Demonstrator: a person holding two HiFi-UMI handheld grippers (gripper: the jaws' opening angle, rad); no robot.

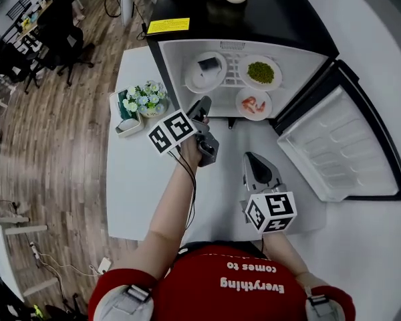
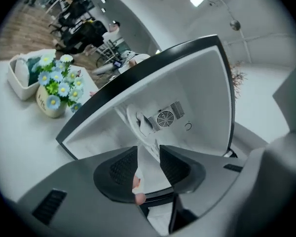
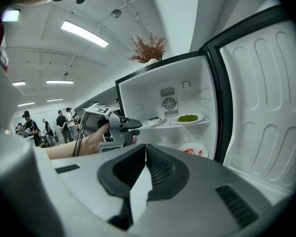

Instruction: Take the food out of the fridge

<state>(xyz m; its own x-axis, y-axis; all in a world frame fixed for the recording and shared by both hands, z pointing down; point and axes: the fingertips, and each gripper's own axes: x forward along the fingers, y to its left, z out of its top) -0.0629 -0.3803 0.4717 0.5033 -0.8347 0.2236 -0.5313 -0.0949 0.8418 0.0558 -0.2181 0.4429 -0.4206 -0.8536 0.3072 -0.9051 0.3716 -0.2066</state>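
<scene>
The fridge (image 1: pixel 301 57) stands open, food still inside: greens plate (image 1: pixel 260 72) at one o'clock from the left gripper (image 1: pixel 202 104), red-food plate (image 1: pixel 253 103) at three, a third plate (image 1: pixel 206 71) at twelve. Left jaws gape, empty; the right gripper (image 1: pixel 255 160) is pinched shut. A careless jaw could clip a rim, tipping food.

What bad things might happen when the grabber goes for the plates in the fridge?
The left gripper is open just in front of the fridge. Pinching the plate of green food by its rim alone might tip it, and the food could slide off. The flower pot stands close beside the fridge on that side; a careless swing might knock it. The right gripper is shut, so it cannot steady that plate yet.
</scene>
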